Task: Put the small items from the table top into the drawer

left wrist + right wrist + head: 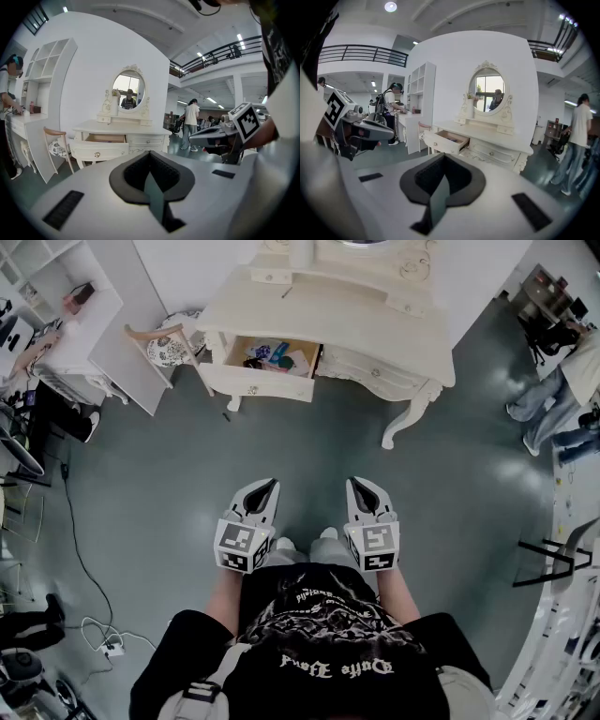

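Observation:
The cream dressing table [356, 296] stands a few steps ahead of me across the floor. Its left drawer [258, 382] is pulled open, and several small colourful items [272, 354] lie inside. One thin small thing [287, 292] lies on the table top. My left gripper [265, 488] and right gripper [361, 486] are held side by side close to my body, far from the table, pointing at it. Each has its jaws together with nothing between them. The open drawer [101, 144] shows in the left gripper view, and the drawer [443, 140] also shows in the right gripper view.
A wooden chair [164, 343] stands left of the table, beside a white shelf unit [84, 324]. Cables [94, 615] trail over the floor at the left. People [562, 390] stand at the right, and another person [391, 112] is at the left desk.

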